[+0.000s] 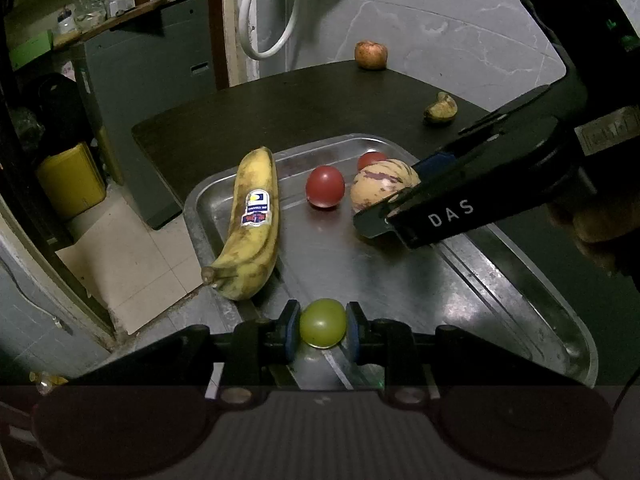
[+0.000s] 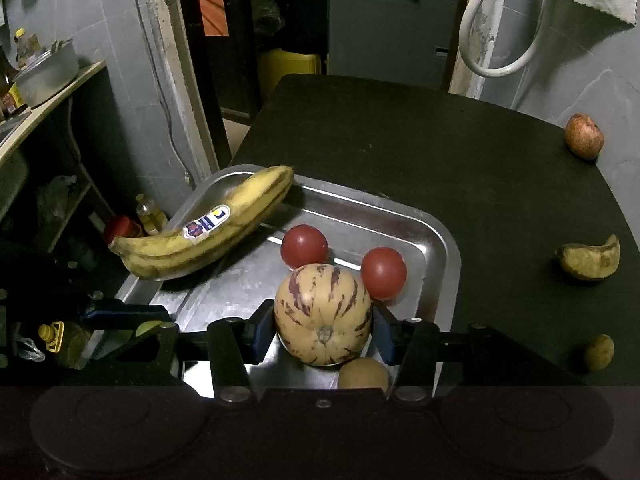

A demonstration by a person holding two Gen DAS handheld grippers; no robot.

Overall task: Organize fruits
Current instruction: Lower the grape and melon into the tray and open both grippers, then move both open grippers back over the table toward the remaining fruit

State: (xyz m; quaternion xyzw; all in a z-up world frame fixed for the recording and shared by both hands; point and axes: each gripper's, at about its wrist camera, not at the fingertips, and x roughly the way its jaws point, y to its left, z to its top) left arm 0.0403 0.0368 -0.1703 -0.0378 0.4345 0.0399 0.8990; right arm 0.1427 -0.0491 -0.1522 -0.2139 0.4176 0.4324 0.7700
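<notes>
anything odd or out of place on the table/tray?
Mostly tidy. The banana lies askew, its stem end overhanging the tray rim. An apple, a curved browned piece and a small brown fruit sit loose on the table outside the tray. Nothing spilled.

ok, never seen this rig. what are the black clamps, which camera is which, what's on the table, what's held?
No robot arm here: a person carries a two-finger clamp in each hand, each with a fisheye camera looking along its fingers.

In the left wrist view, the left gripper is shut on a green grape over the metal tray. The right clamp crosses that picture from the right.

In the right wrist view, the right gripper is shut on a striped melon, low in the tray.

In the tray: a banana, two red tomatoes and a brownish fruit.

Loose on the dark table: an apple, a curved yellow-brown fruit and a small brownish fruit.
</notes>
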